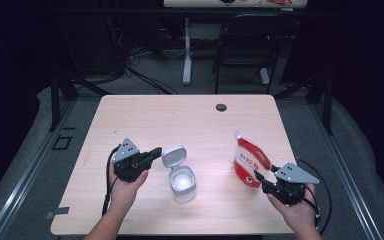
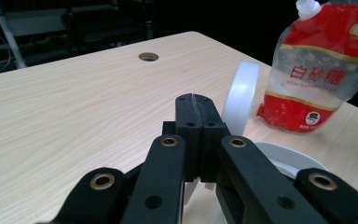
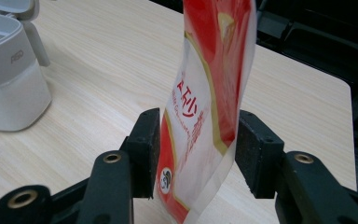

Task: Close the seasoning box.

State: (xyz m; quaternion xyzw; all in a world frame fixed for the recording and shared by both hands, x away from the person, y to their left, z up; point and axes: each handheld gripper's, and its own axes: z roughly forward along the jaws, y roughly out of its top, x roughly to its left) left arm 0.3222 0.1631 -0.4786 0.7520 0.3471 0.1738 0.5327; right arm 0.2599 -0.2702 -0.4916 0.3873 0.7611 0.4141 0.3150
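Your right gripper (image 3: 198, 154) straddled the upright red-and-white sugar pouch (image 1: 250, 162) near the table (image 1: 145, 120) right edge, jaws apart, bare wood beyond; your left gripper (image 1: 154, 153) sat closed beside the open white container (image 1: 182, 184)

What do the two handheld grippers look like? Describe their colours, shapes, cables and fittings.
The left gripper and right gripper are black, each topped by a grey three-cornered plate and trailing a black cable. Their jaws are flat, blocky black pads on linked arms with brass-coloured pivot rings. No sleeves show on the forearms.
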